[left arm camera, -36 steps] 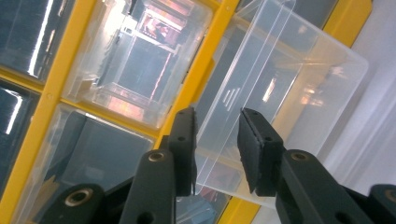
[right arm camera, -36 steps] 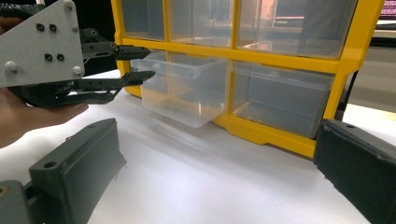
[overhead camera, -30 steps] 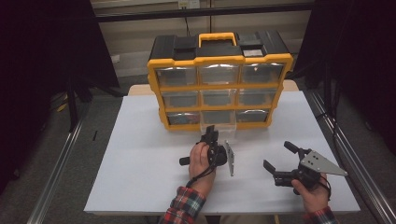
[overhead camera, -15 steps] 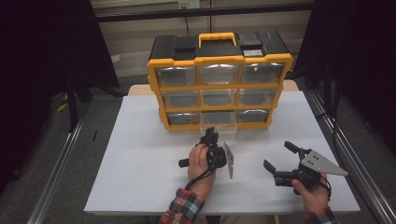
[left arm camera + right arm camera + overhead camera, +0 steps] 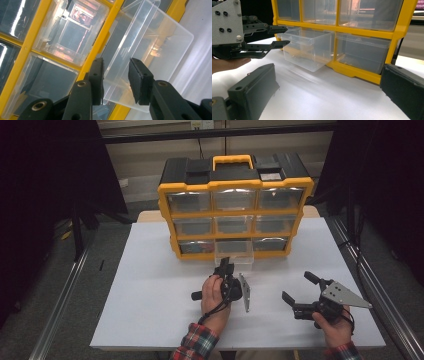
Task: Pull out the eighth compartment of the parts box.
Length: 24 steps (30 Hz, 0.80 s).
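Bench (image 5: pixel 150 285): white top, pale wooden edge showing at the far corners, beyond the tools. Floor (image 5: pixel 115 245) around it grey and dull. Metal rail (image 5: pixel 60 295) runs along the floor well to the left of the tools; a matching rail (image 5: pixel 385 310) runs just to the right. Black curtains (image 5: pixel 45 180) hang on both sides, swallowing most of the light. Far wall (image 5: pixel 145 165), ahead of the tools, beige panelling with a dark horizontal bar (image 5: pixel 220 132) across it. Small white outlet box (image 5: pixel 200 124) near the top edge. Lighting dim overall, brightest on the bench.
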Tool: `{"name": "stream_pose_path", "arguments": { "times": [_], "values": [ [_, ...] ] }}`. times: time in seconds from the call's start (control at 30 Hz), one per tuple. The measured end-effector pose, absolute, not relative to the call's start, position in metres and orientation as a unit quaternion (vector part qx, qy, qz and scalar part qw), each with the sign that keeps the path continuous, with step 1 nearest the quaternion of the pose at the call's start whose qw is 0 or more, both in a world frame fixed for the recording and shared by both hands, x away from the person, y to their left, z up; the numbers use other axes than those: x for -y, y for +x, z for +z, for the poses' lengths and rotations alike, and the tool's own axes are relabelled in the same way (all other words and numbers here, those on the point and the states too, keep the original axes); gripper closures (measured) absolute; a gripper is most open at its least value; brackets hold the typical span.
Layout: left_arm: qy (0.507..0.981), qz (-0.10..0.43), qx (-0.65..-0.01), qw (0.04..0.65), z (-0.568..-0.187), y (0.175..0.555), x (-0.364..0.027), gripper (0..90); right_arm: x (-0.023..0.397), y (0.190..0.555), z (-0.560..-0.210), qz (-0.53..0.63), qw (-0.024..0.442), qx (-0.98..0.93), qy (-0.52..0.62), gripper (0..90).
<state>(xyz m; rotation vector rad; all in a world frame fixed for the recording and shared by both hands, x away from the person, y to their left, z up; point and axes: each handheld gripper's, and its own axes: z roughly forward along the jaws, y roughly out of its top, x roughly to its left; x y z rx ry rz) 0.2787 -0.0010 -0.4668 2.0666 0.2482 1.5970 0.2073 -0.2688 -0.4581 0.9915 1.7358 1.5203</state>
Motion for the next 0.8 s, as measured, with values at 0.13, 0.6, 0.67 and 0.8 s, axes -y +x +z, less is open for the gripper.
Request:
{"name": "stream_pose_path", "arguments": {
  "times": [0.13,0.6,0.67,0.8],
  "values": [
    [0.762,0.573,-0.113,0.279,-0.467,0.279,-0.001,62.1,0.269,0.207,-0.458,0.575,0.309,-0.657,0.375,0.2],
    [0.735,0.502,-0.241,0.387,-0.464,0.277,-0.030,39.9,0.268,0.207,-0.458,0.575,0.309,-0.658,0.375,0.2],
    [0.728,0.488,-0.265,0.402,-0.463,0.277,-0.035,36.9,0.268,0.207,-0.458,0.575,0.310,-0.658,0.375,0.2],
    [0.717,0.469,-0.290,0.426,-0.462,0.278,-0.042,33.9,0.268,0.208,-0.458,0.575,0.310,-0.658,0.374,0.2]
  ]
}}
